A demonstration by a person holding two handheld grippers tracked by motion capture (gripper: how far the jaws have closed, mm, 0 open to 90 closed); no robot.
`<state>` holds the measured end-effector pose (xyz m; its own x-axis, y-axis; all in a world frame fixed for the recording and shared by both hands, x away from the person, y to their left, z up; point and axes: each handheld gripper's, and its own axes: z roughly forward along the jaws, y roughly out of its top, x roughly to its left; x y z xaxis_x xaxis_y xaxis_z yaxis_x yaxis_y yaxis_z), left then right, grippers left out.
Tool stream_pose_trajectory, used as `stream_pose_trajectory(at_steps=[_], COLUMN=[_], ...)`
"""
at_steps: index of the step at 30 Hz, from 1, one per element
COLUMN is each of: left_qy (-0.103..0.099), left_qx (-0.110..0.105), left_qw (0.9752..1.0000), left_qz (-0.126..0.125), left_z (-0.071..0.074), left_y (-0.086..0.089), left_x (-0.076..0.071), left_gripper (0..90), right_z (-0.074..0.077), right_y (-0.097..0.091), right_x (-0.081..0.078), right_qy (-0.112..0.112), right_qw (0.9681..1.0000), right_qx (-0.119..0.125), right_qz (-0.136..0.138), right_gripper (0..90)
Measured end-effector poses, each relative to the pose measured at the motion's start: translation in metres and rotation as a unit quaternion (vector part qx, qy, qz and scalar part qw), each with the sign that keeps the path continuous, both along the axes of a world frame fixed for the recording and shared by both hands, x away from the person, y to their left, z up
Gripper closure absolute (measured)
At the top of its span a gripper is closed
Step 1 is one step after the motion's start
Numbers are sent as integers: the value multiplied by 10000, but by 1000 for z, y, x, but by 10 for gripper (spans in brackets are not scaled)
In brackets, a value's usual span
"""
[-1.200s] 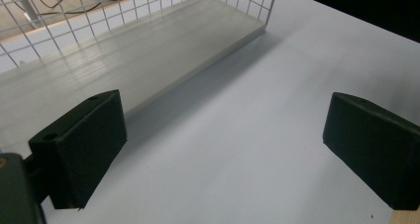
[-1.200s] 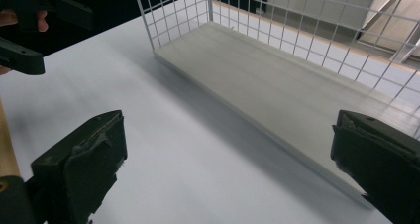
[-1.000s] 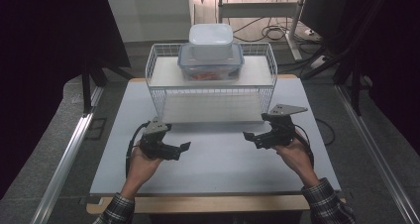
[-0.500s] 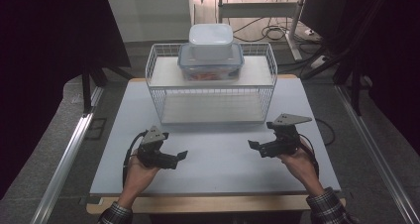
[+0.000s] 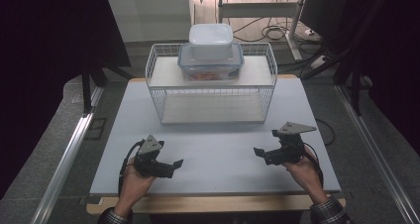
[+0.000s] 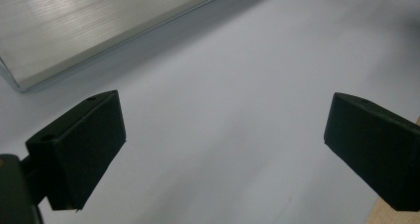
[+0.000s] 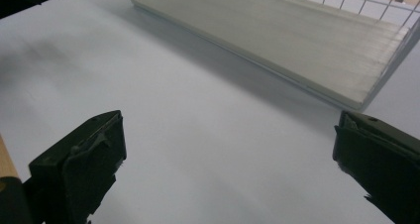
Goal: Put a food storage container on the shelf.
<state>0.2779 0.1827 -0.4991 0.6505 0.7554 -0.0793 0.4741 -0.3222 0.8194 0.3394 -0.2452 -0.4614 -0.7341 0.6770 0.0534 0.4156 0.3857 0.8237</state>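
Both tools sit low at the near edge of the pale grey-white table top (image 5: 218, 144), each in one of the person's hands. The left gripper (image 5: 174, 165) is at about seven o'clock on the board, the right gripper (image 5: 258, 152) at about five o'clock, and their tips point inward toward each other. In each gripper view the two black jaws stand wide apart with nothing between them, only bare table below.

The things nearest to hand lie well apart from them, at twelve o'clock: a white wire two-tier shelf rack (image 5: 153, 92) whose lower board (image 5: 213, 110) is bare. On its upper tier stands a clear plastic lidded food box with a blue-grey rim (image 5: 210, 68) holding something reddish, too small to make out. A smaller white opaque plastic tub (image 5: 211, 39) is stacked on top of that.

This looks like a resting or ready stance, with no grasp begun. The next move would likely call for a reach forward and up to the upper tier. The white tub on top would have to be taken first, the jaws spread wide enough to span its sides, over the rack's front rail.
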Motion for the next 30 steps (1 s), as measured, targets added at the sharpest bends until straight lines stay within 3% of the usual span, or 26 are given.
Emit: stream_pose_trajectory(at_steps=[14,30], left_qy=[43,428], left_qx=[36,189], left_qw=[10000,9989], left_qz=[21,69], left_z=[-11,-31], left_y=[2,3], left_x=[-6,0], left_gripper=[16,13], right_z=[-17,-41], right_y=[-9,-13], right_x=[-11,-12], right_qy=[108,422], right_qw=[9998,9984], right_qx=[-147,-353], right_qz=[-33,-86], right_gripper=[0,0])
